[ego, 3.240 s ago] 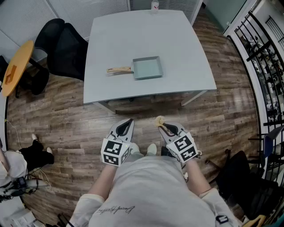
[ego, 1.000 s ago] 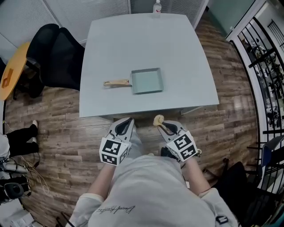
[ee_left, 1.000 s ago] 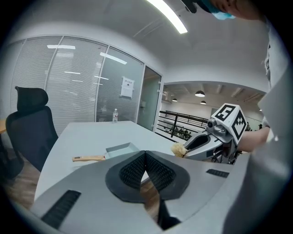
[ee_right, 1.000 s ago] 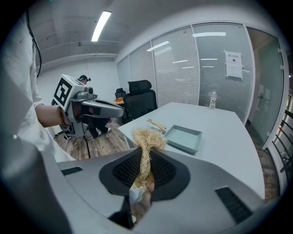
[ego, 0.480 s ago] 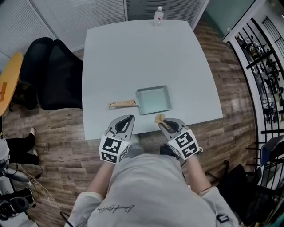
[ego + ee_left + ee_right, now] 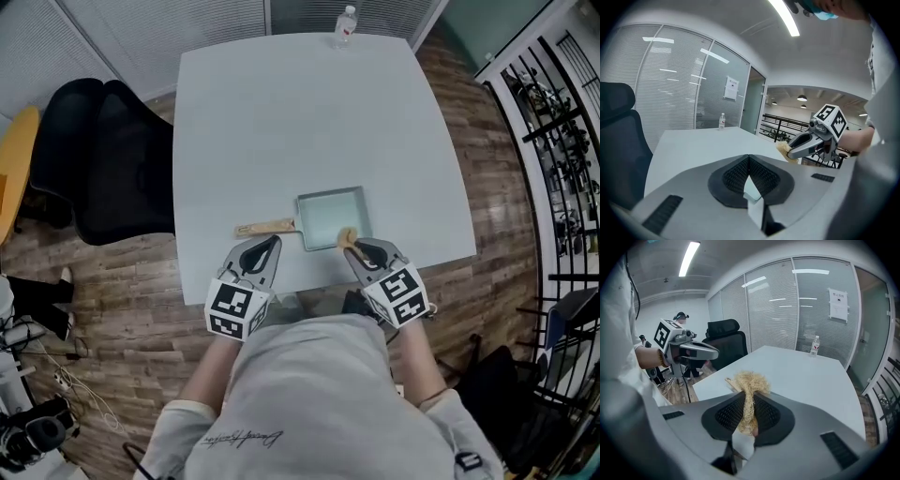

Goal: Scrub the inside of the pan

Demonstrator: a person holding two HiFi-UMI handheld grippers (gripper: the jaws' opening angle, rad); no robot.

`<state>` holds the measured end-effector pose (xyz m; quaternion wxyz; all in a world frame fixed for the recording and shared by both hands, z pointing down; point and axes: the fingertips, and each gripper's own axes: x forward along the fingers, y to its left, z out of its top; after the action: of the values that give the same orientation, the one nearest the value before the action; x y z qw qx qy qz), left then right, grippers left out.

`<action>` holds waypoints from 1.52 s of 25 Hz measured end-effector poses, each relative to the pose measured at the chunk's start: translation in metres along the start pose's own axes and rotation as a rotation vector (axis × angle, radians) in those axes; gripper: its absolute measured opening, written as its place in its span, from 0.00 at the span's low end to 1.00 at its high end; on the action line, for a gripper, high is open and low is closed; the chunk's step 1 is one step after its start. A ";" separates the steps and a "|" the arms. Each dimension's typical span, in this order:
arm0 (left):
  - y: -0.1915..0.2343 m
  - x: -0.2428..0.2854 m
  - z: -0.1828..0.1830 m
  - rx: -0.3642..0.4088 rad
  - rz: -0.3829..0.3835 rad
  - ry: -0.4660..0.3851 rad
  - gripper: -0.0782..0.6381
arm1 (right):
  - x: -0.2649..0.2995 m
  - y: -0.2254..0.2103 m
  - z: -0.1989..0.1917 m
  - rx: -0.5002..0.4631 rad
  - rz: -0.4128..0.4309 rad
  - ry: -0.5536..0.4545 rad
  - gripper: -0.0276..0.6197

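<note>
Pinching a scrubber (image 6: 346,235) at the pan's (image 6: 330,214) 5 o'clock rim, the right tongs (image 6: 354,246) are hovering, probably due to dip inside next, while the left tongs (image 6: 272,242) are hanging pressed together, empty.

A pale worktop (image 6: 281,122) fills the middle, with a bottle (image 6: 346,23) upright at its far edge. A black chair (image 6: 103,159) stands just left of it on the wood floor (image 6: 122,291). A yellow panel (image 6: 15,169) is farther left. Black railing (image 6: 562,141) runs along the right, and cables (image 6: 66,375) lie near left.
</note>
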<state>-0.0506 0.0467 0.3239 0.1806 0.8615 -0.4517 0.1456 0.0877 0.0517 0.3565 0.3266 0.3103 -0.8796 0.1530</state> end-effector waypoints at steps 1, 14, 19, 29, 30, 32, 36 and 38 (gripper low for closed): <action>0.001 0.002 0.000 -0.006 0.002 0.003 0.13 | 0.000 -0.002 0.001 -0.005 0.002 0.004 0.15; 0.006 0.025 0.005 -0.054 0.049 0.003 0.13 | 0.018 -0.033 0.007 -0.067 0.082 0.046 0.15; 0.008 0.036 0.004 -0.027 0.063 0.033 0.13 | 0.024 -0.037 0.007 -0.087 0.112 0.060 0.15; 0.015 0.043 -0.005 0.120 0.011 0.115 0.13 | 0.037 -0.044 0.002 -0.116 0.159 0.084 0.15; 0.016 0.044 -0.005 0.128 -0.001 0.121 0.13 | 0.039 -0.044 0.001 -0.123 0.163 0.088 0.15; 0.016 0.045 -0.006 0.135 -0.013 0.131 0.13 | 0.042 -0.044 0.000 -0.135 0.168 0.100 0.15; 0.020 0.047 -0.013 0.136 -0.025 0.150 0.13 | 0.049 -0.041 0.002 -0.128 0.182 0.116 0.15; 0.023 0.047 -0.019 0.150 -0.037 0.169 0.13 | 0.051 -0.038 0.000 -0.126 0.192 0.126 0.15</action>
<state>-0.0459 0.0086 0.3641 0.1556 0.8654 -0.4069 0.2476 0.0817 0.0004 0.3938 0.3841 0.1933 -0.8907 0.1473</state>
